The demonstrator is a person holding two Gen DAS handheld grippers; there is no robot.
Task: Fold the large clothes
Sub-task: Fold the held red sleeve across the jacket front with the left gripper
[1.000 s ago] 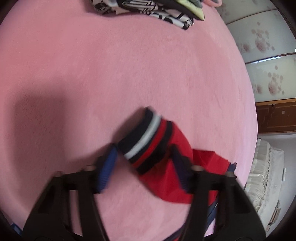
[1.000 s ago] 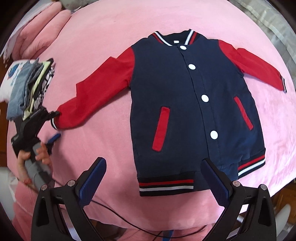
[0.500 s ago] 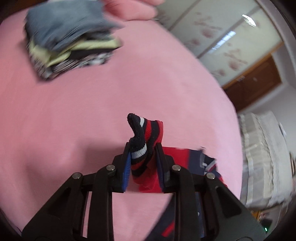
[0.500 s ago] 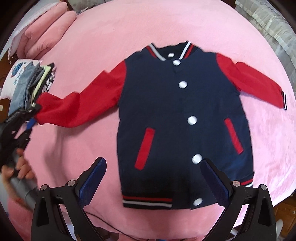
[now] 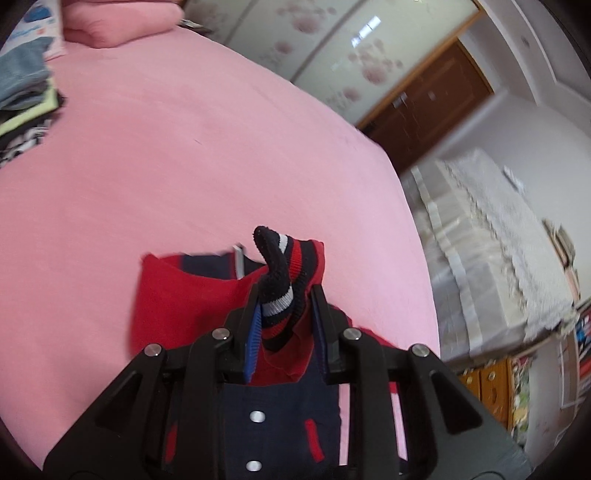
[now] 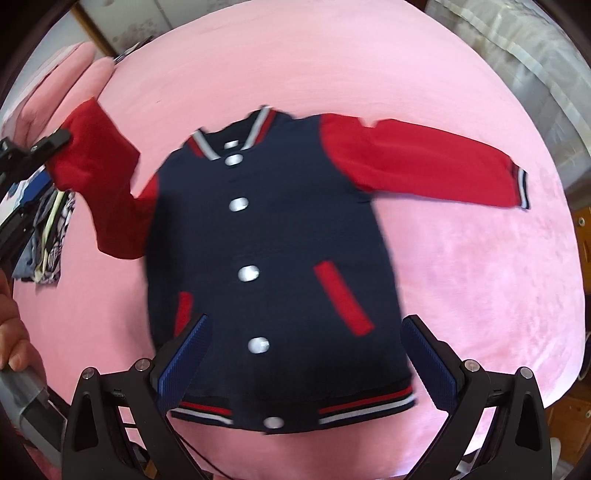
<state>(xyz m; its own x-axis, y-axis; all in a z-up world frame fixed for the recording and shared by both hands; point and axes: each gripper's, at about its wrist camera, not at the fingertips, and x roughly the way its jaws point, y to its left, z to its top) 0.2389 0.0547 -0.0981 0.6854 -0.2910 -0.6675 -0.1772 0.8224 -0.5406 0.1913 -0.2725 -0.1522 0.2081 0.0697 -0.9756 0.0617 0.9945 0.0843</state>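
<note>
A navy jacket (image 6: 266, 229) with red sleeves and white snaps lies face up on the pink bed (image 6: 332, 66). My left gripper (image 5: 284, 306) is shut on the striped cuff (image 5: 280, 284) of one red sleeve, holding it raised above the jacket's body. From the right wrist view that sleeve (image 6: 99, 177) is bent upward at the left, with the left gripper (image 6: 44, 147) at its end. The other sleeve (image 6: 436, 162) lies flat to the right. My right gripper (image 6: 303, 354) hangs open over the jacket's hem, with nothing between its fingers.
A stack of folded clothes (image 6: 48, 236) sits on the bed at the left, also in the left wrist view as folded clothes (image 5: 22, 96). Pink pillows (image 5: 118, 18) lie at the bed's head. A lace-covered cabinet (image 5: 498, 243) stands beyond the bed's edge. A hand (image 6: 14, 332) grips the left handle.
My left gripper closed on the sleeve cuff, then lifted it and carried it in over the jacket. The right gripper drifted lower over the jacket toward the hem, still open.
</note>
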